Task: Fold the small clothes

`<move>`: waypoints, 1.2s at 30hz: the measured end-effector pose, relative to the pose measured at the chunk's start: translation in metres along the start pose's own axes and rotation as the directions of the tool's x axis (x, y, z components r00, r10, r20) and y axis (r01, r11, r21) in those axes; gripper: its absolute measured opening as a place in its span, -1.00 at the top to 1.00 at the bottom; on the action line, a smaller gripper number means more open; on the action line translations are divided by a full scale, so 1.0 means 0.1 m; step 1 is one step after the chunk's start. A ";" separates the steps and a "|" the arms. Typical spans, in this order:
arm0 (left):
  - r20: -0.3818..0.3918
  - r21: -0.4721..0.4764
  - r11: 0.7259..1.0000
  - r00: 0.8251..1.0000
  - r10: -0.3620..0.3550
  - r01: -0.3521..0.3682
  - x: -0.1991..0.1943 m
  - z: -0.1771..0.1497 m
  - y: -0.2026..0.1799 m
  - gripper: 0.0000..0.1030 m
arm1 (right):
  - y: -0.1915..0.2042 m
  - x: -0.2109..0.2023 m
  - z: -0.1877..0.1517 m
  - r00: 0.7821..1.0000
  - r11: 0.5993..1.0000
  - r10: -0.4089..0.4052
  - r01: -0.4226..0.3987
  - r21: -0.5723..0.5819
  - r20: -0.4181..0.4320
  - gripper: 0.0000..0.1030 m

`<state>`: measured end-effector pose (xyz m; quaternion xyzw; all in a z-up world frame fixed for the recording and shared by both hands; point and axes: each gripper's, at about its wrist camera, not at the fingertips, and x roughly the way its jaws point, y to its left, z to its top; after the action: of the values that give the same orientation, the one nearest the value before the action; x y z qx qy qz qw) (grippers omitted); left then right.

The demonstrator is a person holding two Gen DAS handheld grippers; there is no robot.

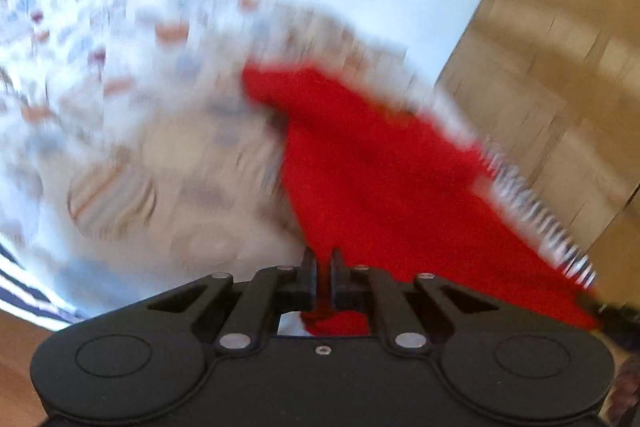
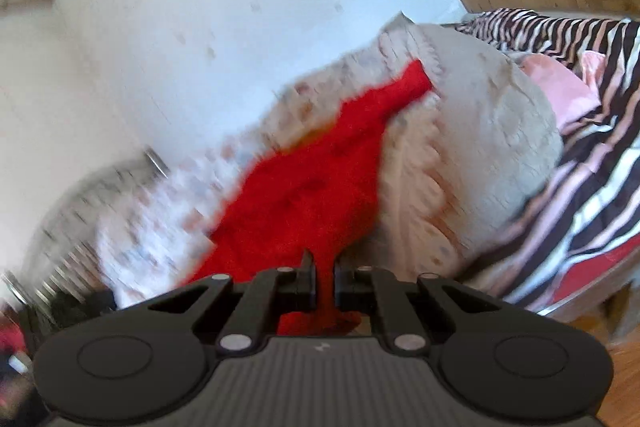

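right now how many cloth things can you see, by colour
red: 1, garment, pinched by left claw and right claw
white patterned: 1, cloth
striped: 1, blanket
pink: 1, fabric
total: 4

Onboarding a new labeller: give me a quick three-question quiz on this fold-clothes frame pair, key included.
1. True or false: the left gripper is shut on the red garment.
2. What does the right gripper hold? A) striped blanket B) red garment C) nothing
3. Fill in: in the right wrist view, the black, white and pink cloth to the right of the garment is a ______ blanket.

Key
1. True: red cloth sits pinched between its closed fingers.
2. B: it is shut on the same red garment.
3. Striped.
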<state>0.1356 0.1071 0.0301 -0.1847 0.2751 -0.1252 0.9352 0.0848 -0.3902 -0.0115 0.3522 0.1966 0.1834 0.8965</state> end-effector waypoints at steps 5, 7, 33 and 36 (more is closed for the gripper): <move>0.150 -0.022 0.998 0.988 -0.048 0.052 -0.70 0.16 -0.25 0.92 | 0.10 -0.41 0.17 0.995 0.995 0.093 -0.095 0.030 0.047 0.85; 0.141 -0.030 0.998 0.989 -0.052 0.057 -0.85 0.07 -0.27 0.92 | 0.08 -0.56 0.15 0.998 0.998 0.061 -0.062 0.018 0.023 0.85; -0.118 -0.047 0.994 0.988 0.098 -0.104 -0.48 -0.99 0.02 0.89 | -0.36 -0.58 -0.72 0.958 0.964 -0.246 0.226 -0.141 -0.148 0.84; -0.132 -0.021 0.992 0.984 0.117 -0.121 -0.42 -1.01 -0.02 0.84 | -0.27 -0.55 -0.76 0.948 0.940 -0.285 0.247 -0.235 -0.141 0.73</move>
<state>0.0444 0.0918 -0.0284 -0.1727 0.3479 -0.0770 0.9183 0.0065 -0.3918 -0.0694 0.2063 0.2985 0.1100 0.9253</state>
